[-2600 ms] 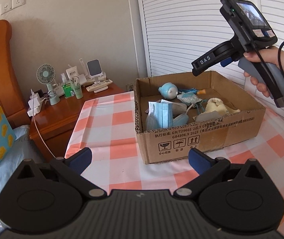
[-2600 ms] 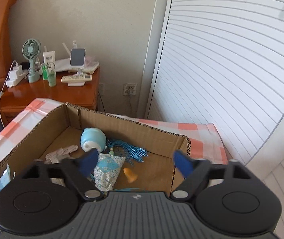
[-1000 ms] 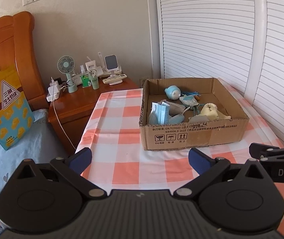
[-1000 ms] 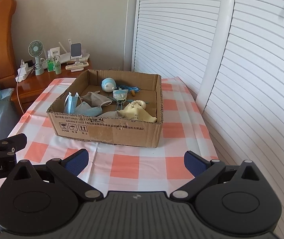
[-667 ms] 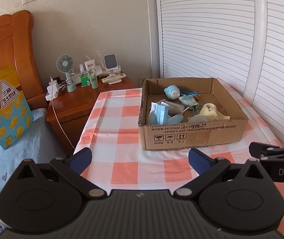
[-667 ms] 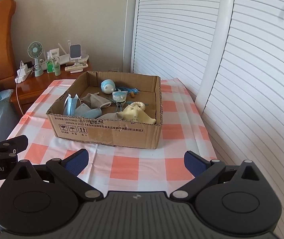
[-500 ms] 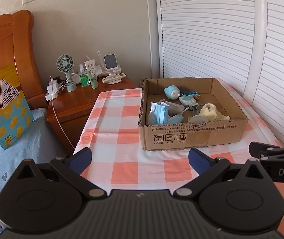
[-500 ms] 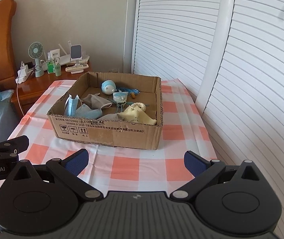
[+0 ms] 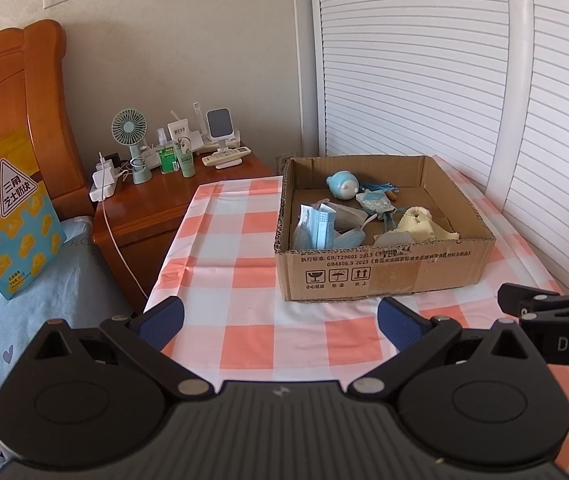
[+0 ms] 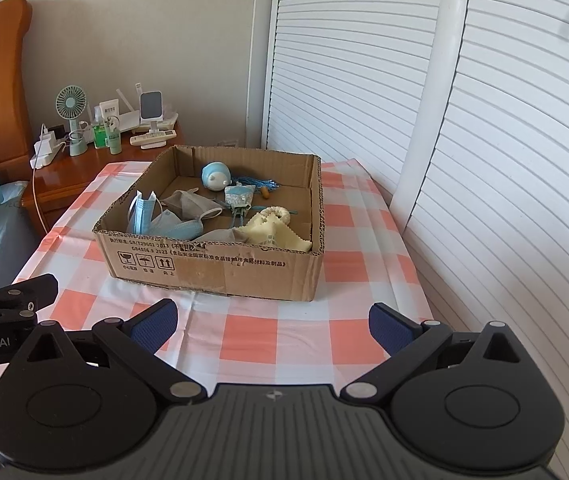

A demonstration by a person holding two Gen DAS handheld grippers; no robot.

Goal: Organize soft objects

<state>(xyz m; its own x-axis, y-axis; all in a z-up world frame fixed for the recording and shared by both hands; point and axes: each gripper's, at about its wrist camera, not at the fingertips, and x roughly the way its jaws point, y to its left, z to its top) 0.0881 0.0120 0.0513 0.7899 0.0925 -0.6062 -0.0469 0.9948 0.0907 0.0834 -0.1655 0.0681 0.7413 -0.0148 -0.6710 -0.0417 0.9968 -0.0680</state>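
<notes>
A shallow cardboard box (image 9: 384, 272) (image 10: 212, 268) stands on a table with a pink-and-white checked cloth (image 9: 236, 240). In it lie blue face masks (image 9: 316, 230) (image 10: 144, 216), grey masks (image 10: 186, 202), a round blue plush toy (image 9: 342, 186) (image 10: 215, 176), a patterned sachet with a blue tassel (image 10: 240, 196) and a pale yellow cloth (image 9: 420, 228) (image 10: 272, 232). My left gripper (image 9: 280, 322) is open and empty, in front of the box. My right gripper (image 10: 270, 326) is open and empty, in front of the box. Each gripper shows at the edge of the other's view.
A wooden nightstand (image 9: 144, 208) at the left carries a small fan (image 9: 128, 130), bottles, a remote and chargers with a white cable. A bed with a yellow snack bag (image 9: 4, 208) lies further left. White louvred doors (image 10: 484, 140) run along the table's right side.
Both grippers pulled back from the box and down to the table's near edge about 2.6 s ago. In the last second nothing has visibly moved.
</notes>
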